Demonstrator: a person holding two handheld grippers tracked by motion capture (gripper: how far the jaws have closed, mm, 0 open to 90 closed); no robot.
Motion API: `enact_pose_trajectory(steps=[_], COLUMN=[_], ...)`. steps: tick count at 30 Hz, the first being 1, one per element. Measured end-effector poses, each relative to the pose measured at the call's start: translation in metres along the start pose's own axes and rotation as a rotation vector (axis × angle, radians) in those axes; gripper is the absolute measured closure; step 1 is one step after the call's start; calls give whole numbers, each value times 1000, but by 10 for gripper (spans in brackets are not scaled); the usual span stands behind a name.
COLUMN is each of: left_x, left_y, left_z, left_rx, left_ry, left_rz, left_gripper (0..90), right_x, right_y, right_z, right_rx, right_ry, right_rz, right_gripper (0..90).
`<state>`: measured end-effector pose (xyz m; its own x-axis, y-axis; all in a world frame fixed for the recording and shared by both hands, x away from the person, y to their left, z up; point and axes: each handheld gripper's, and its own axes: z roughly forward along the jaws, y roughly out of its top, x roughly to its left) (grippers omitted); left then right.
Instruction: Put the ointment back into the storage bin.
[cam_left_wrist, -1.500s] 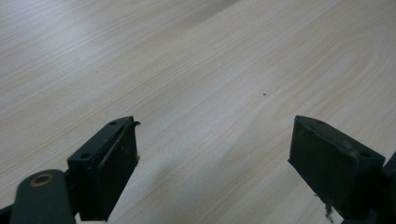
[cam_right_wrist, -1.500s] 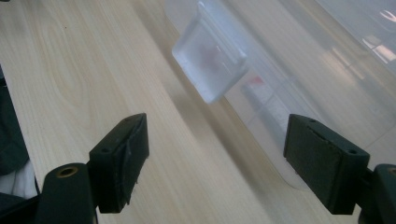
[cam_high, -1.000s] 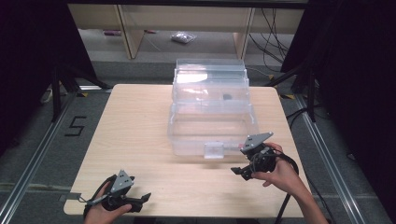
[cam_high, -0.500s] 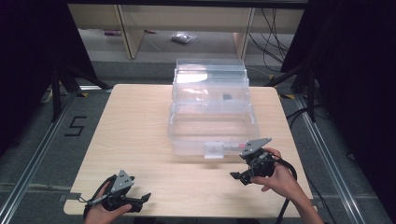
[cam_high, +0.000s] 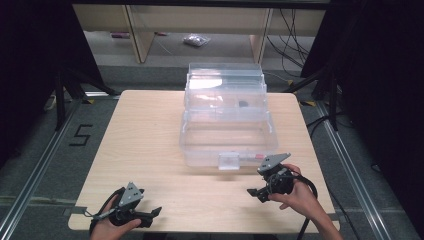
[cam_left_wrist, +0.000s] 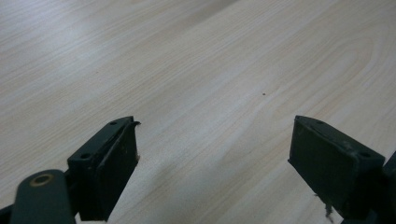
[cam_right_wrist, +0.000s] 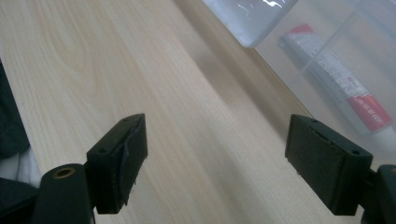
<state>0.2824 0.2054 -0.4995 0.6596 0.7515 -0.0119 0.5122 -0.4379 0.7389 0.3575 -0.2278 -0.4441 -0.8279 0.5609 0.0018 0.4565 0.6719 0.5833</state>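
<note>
1. In the high view a clear box (cam_high: 226, 125) stands mid-table, toward the far edge, its front latch (cam_high: 229, 161) facing the person.
2. The right gripper (cam_high: 256, 192) is near the box's front right corner, apart from it, held just above the table (cam_high: 150, 130). Its jaws are spread with nothing between them.
3. The right gripper view adds what the high view barely shows: a white tube (cam_right_wrist: 336, 79) with red ends lying inside the box, behind the clear wall, up and right of the jaws. The latch (cam_right_wrist: 247, 18) juts in at the top.
4. The left gripper (cam_high: 152, 214) sits at the near left corner of the table, close to the near edge, well apart from the box. Its jaws are spread wide and hold nothing.
5. The left gripper view shows bare wood between the jaws (cam_left_wrist: 210, 140).
6. Open wood lies left of the box and between the two grippers; a narrower strip runs along the box's right side to the table edge.
</note>
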Motion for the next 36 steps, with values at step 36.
enact_pose_trajectory(steps=[36], left_x=[0], left_y=[0], left_z=[0], left_rx=[1], left_ry=[4], left_rz=[-2], left_gripper=[149], right_x=[2], right_y=[-46], right_z=[8], right_rx=[-45], right_ry=[4], right_rz=[51], right_gripper=[218])
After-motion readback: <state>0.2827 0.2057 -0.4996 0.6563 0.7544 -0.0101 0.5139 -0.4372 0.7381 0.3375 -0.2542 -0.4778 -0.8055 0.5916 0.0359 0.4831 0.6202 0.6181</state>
